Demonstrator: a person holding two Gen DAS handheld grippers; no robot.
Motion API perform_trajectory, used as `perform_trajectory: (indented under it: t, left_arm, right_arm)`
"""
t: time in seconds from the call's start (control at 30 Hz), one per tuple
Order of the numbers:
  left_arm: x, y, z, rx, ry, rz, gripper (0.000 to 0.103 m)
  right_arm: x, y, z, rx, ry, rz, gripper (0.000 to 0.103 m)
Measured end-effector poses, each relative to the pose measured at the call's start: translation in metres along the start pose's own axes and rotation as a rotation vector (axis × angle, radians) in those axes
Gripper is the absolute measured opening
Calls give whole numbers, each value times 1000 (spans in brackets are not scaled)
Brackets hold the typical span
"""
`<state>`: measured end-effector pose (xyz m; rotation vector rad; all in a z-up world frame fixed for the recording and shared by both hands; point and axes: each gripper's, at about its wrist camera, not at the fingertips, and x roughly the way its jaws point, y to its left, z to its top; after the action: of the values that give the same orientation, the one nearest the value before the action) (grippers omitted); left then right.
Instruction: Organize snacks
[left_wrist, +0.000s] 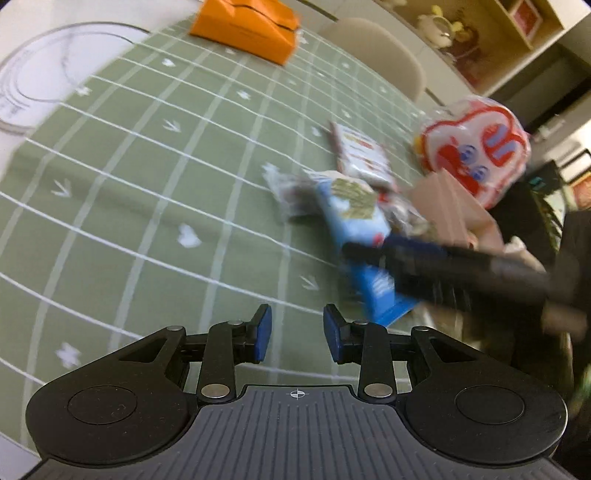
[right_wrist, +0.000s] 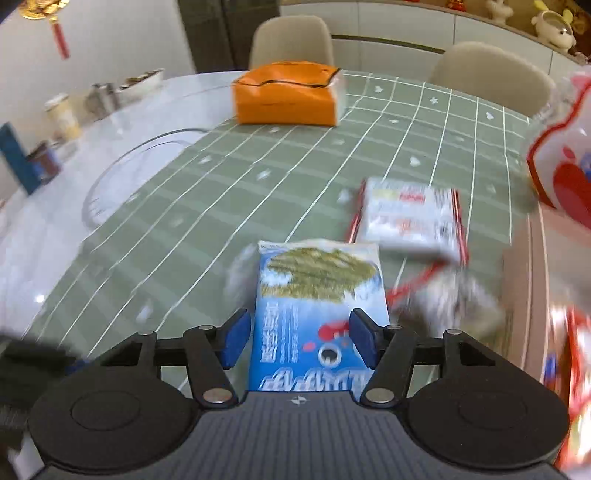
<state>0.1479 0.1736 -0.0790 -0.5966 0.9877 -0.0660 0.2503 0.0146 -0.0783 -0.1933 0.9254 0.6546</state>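
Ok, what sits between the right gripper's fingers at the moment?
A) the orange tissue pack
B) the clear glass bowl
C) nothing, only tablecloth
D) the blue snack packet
D: in the right wrist view the blue snack packet lies between the right gripper's blue fingers, while the orange tissue pack and the glass bowl sit far off across the green tablecloth.
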Motion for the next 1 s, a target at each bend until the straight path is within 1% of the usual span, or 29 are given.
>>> perform_trajectory:
  t: [0.07,0.1,0.17,0.27,0.3,0.33,0.37,0.4,0.47,0.5,0.57,0.63,0.67,0.7,0.73,0.8,0.83,0.9,0.93,1.0]
  left_arm:
    - [4,-9,0,10,1,-27,34]
    - [6,-15,1,17,2,-38,33]
    - [15,-29,3,35,16,-47,33]
    - [33,-55,8,78,29,-16,33]
    - [38,-63,10,95,28,-5,33]
    - [43,-69,13,107,23,14,33]
    - [48,-76,17,114,14,42,33]
    - [54,-82,22,115,4,73,33]
    - [64,-93,33,104,-22,127,33]
    - [66,-96,38,100,-35,141,33]
    - [74,-107,50,106,-56,173,33]
    - [86,-119,60,133,-43,221,33]
    - [93,-123,64,148,-34,244,33]
    - [99,-128,67,167,-29,266,34]
    - [105,-133,70,187,-31,287,34]
    - [113,-141,76,213,-42,321,34]
    - [115,-144,78,222,-41,330,34]
    - [120,-148,80,248,-41,340,34]
    - [121,-150,80,265,-39,341,34]
    - [118,-152,76,298,-30,320,34]
  right_arm:
    - [-17,2,-19,33,8,40,60]
    - [-25,1,-29,63,15,52,57]
    - [-36,-7,-49,127,50,41,56]
    - [-50,-20,-82,201,82,52,56]
    - [-59,-23,-92,208,71,41,56]
    - [-68,-26,-100,206,56,25,56]
    - [-78,-29,-108,203,39,-7,59]
    - [-85,-32,-115,200,27,-34,65]
    - [-98,-39,-127,179,-9,-127,70]
    - [-104,-43,-133,162,-26,-184,72]
    - [-108,-56,-144,157,-35,-290,73]
    - [-106,-73,-154,216,-26,-340,73]
    - [-106,-81,-158,250,-20,-347,73]
    - [-105,-91,-164,291,-27,-340,77]
    - [-107,-94,-168,306,-59,-329,78]
    - [-108,-97,-173,320,-88,-325,80]
    - [-108,-97,-175,318,-99,-325,81]
    - [-105,-94,-179,311,-124,-326,89]
    - [-103,-91,-181,305,-138,-329,91]
    - [-98,-87,-182,285,-151,-344,97]
